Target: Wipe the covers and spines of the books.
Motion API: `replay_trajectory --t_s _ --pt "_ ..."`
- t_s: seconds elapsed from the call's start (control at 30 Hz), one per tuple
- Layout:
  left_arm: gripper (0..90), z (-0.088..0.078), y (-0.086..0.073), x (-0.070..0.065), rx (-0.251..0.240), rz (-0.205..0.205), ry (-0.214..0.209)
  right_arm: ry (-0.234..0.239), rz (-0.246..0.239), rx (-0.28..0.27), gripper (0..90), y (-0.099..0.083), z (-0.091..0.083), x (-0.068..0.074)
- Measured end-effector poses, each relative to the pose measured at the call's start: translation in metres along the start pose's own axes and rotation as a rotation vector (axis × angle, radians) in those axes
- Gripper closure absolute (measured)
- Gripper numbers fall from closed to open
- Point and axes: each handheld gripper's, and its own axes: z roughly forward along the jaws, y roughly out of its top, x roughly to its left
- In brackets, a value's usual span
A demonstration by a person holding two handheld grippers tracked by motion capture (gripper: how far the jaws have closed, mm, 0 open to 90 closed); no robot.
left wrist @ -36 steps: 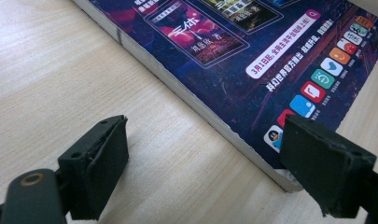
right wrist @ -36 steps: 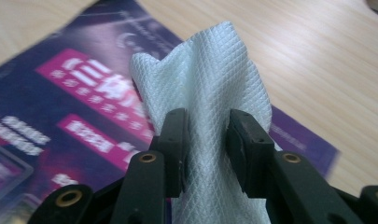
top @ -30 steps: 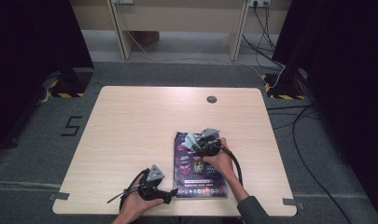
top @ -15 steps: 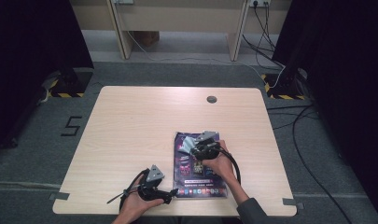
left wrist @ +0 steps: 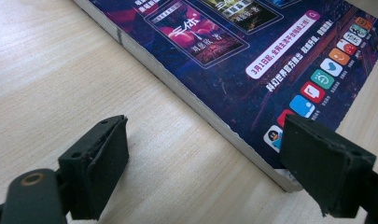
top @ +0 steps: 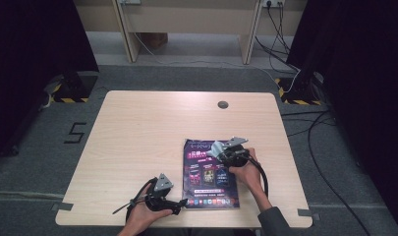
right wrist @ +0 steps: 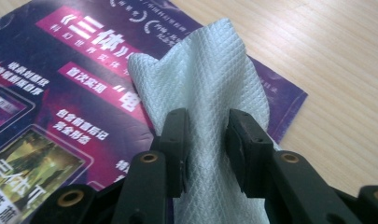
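Clenched on a white cloth (right wrist: 210, 79), the right gripper (top: 227, 151) has slid left across the magazine (top: 209, 189), so wiping looks underway, while the left gripper (top: 179, 204) stands open at its near-left corner.

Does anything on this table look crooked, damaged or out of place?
Nothing stands out. The magazine lies flat and closed on the table, slightly turned from the table's edge, its cover unharmed. The right gripper pinches a bunched white cloth over it; the left gripper stands open at the near corner.
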Motion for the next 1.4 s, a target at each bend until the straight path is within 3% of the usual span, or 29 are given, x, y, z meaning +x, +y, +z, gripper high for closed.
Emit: replay_trajectory --t_s 0.13,0.47,0.57,1.17,1.4 --pt "14.7 0.0 0.0 0.0 0.001 0.002 -0.002 0.03 -0.031 0.0 68.5 0.003 0.0 0.016" --pt "14.7 0.0 0.0 0.0 0.003 0.004 0.0 0.185 -0.113 -0.019 68.4 0.015 0.005 0.068" --pt "14.7 0.0 0.0 0.0 0.003 0.005 0.0 0.184 -0.152 -0.013 68.4 0.021 0.008 0.078" --pt "14.5 0.0 0.0 0.001 -0.002 0.01 -0.004 0.106 -0.089 -0.015 67.8 0.057 0.044 0.055" --pt "14.6 0.0 0.0 0.001 -0.002 0.009 -0.004 0.08 -0.106 0.008 68.1 0.07 0.053 0.055"
